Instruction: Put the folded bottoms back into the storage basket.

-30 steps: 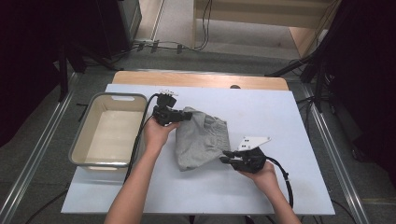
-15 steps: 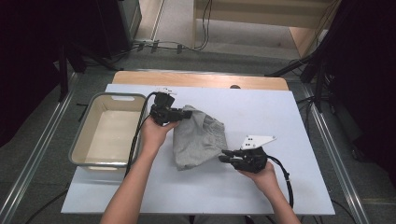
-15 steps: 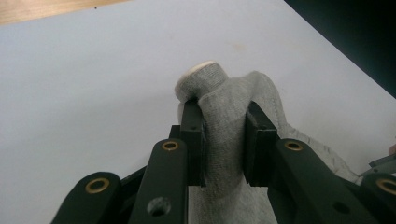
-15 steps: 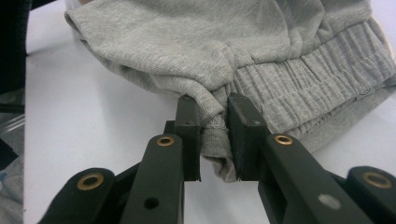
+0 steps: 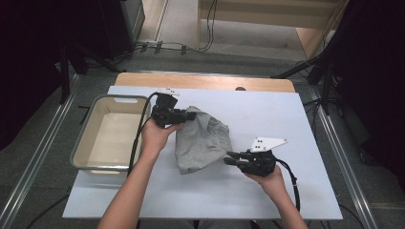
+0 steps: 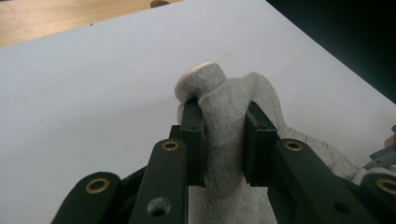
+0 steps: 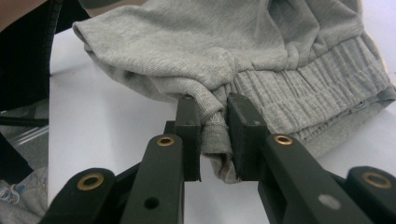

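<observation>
At frame centre, high view: a crumpled grey knit garment with a ribbed elastic waistband (image 5: 200, 140) is seen lying on the pale blue-white tabletop (image 5: 267, 114), just right of the empty cream rectangular plastic tub (image 5: 109, 138).
Left gripper (image 5: 188, 114): jaws are pressed onto a bunched fold at the garment's upper left edge; in its own view (image 6: 224, 135) cloth is packed between both pads.
Right gripper (image 5: 230, 158): jaws are pinched on a narrow tuck at the garment's lower right edge, beside the waistband (image 7: 215, 140).
Risk, slip: the right hold is judged thin; the hem could be pulled out if tension is applied.
Risk, bunching: if the grippers are moved unevenly, the cloth could be twisted rather than spread.
Risk, drag: the low-hanging cloth could be caught on the tub rim.
Writing: none legible; small dark markers are seen on the grey three-cornered plate (image 5: 268, 143).
</observation>
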A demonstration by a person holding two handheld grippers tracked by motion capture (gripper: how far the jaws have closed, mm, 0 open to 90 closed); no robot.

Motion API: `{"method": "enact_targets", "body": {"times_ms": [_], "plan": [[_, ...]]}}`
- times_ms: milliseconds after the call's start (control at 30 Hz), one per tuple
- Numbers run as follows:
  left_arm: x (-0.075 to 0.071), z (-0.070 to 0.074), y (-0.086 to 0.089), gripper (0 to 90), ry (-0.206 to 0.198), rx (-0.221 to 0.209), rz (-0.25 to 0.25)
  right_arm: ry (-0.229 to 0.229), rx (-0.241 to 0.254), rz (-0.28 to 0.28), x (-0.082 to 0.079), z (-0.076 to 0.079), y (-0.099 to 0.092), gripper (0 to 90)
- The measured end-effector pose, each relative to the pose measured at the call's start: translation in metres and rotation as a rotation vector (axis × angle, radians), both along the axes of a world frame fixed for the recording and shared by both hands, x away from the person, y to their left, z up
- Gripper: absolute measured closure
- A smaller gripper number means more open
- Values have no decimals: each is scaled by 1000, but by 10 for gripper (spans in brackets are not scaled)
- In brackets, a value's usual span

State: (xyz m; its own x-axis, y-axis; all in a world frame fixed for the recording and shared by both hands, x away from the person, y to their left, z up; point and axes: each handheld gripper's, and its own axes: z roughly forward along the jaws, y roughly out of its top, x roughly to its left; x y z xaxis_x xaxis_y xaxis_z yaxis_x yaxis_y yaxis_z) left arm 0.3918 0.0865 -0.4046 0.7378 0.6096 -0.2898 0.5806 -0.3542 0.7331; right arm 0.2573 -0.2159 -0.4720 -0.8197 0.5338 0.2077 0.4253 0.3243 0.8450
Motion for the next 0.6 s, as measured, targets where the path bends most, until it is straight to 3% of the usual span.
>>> {"method": "enact_targets", "body": {"times_ms": [367, 600], "plan": [[-6, 18, 1, 739, -39, -3, -24, -37, 42, 9, -4, 13, -2, 735], [-8, 21, 2, 740, -41, -14, -29, -54, 57, 18, -7, 20, -1, 737]]}}
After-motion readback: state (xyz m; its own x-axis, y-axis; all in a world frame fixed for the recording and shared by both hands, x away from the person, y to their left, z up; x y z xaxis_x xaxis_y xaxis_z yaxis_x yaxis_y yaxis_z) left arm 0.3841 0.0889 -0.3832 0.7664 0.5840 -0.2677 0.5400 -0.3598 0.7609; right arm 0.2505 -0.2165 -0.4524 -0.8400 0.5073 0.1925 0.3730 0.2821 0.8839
